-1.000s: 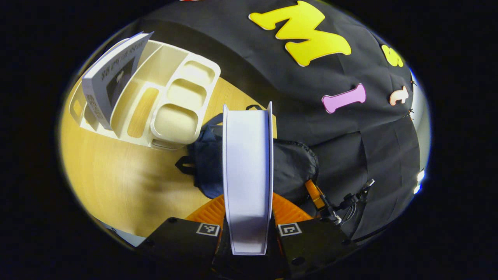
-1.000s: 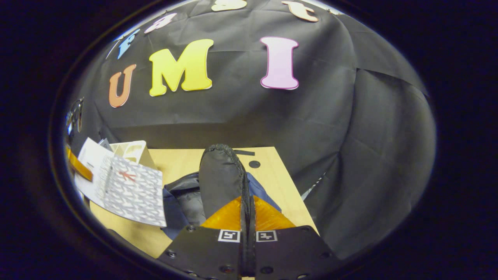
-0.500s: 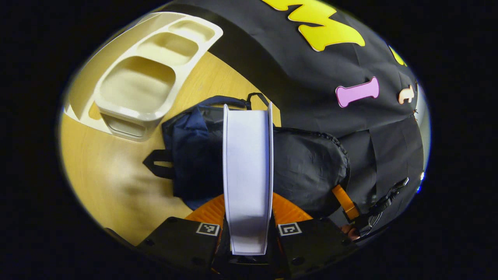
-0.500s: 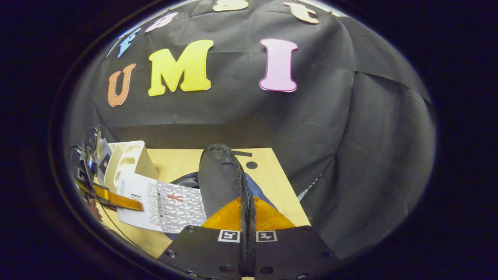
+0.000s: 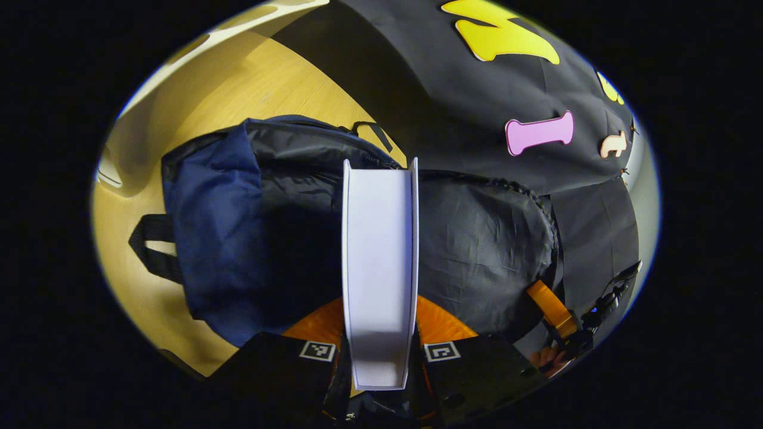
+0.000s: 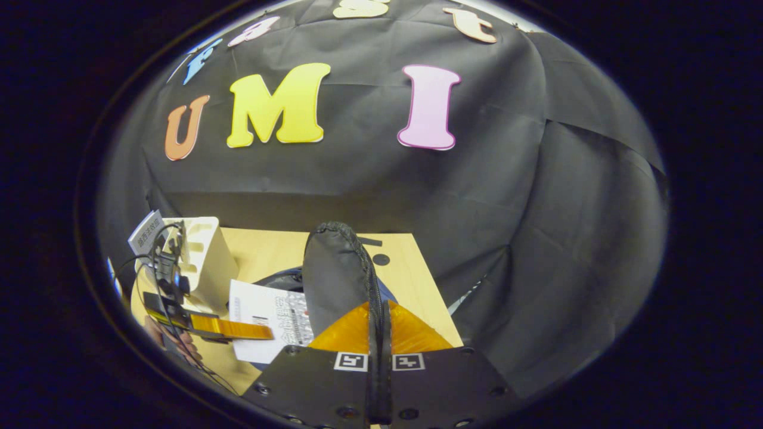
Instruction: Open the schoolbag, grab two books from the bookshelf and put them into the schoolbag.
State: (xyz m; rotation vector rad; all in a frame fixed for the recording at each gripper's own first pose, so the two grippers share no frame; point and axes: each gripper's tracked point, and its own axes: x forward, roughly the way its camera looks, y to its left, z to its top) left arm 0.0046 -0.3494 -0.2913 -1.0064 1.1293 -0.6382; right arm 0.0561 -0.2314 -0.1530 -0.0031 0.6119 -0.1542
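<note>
My left gripper (image 5: 380, 311) is shut on a white book (image 5: 380, 238), seen edge-on and pointing into the dark blue schoolbag (image 5: 220, 220) right below it. The bag's black flap (image 5: 483, 244) stands raised on the right, where my right gripper (image 5: 557, 313) holds it. In the right gripper view, my right gripper (image 6: 380, 310) is shut on that zip-edged flap (image 6: 337, 268). To its left, the left gripper (image 6: 238, 329) holds the patterned book (image 6: 268, 310) over the bag's mouth. A second book (image 6: 146, 235) leans in the white bookshelf (image 6: 205, 262).
The bag lies on a pale wooden table (image 5: 250, 83), whose far edge meets the black cloth wall. An edge of the white bookshelf (image 5: 250, 18) shows at the top left of the left gripper view. A hand (image 6: 179, 342) and cables sit behind the left gripper.
My left gripper has carried the book away from the bookshelf, down and close over the open bag. The right gripper has kept the flap raised in the same spot.
</note>
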